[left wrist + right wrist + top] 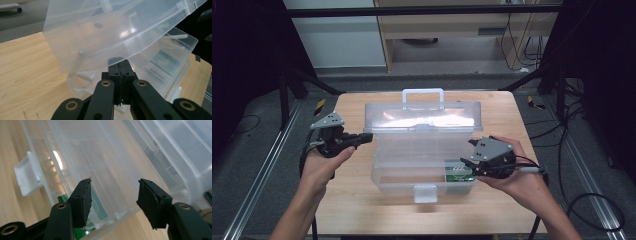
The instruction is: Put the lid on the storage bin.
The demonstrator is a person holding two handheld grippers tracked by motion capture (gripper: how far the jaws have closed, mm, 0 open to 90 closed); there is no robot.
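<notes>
Right gripper (113,201) agape over clear box (105,170)

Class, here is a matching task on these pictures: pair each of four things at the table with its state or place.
Things:
1. left gripper
2. right gripper
3. box lid
4. green packet

States or places:
a. raised open
b. fingers apart
c. inside the clear box, right end
d. fingers shut together

Pairs: 1-d, 2-b, 3-a, 4-c
</notes>
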